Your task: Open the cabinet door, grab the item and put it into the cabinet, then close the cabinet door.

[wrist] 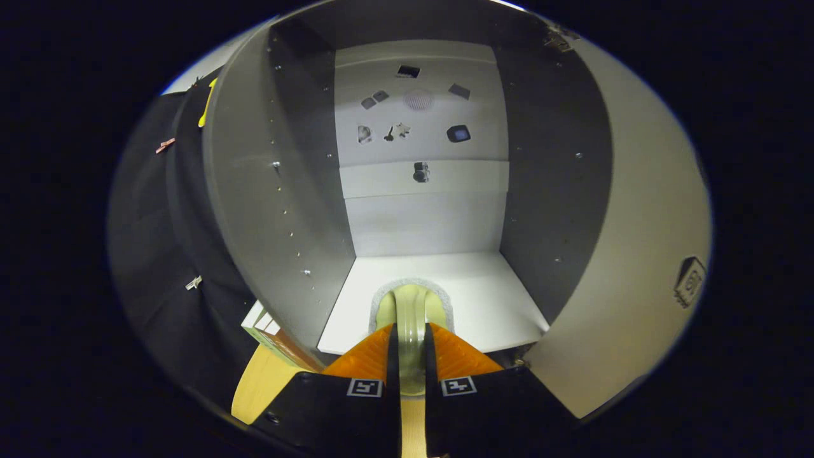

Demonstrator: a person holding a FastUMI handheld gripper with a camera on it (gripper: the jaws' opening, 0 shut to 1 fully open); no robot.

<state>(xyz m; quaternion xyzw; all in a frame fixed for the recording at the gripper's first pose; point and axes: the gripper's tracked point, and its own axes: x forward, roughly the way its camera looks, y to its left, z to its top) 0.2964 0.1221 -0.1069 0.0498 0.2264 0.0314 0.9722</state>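
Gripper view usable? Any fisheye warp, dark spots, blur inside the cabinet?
Gripper view: strong fisheye, the cabinet walls and door bow outward; back panel and shelf brightly lit, side walls in shadow; the item pinched in the tool is sharp, small back-panel holes slightly soft.

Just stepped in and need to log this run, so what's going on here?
A person's hand-held gripper is shut on a pale cream, rounded item with a grey textured rim, holding it at the front edge of the white bottom shelf of an open grey cabinet. The cabinet door stands swung open beside the fingers. The item is not yet released and the door is not yet closed.
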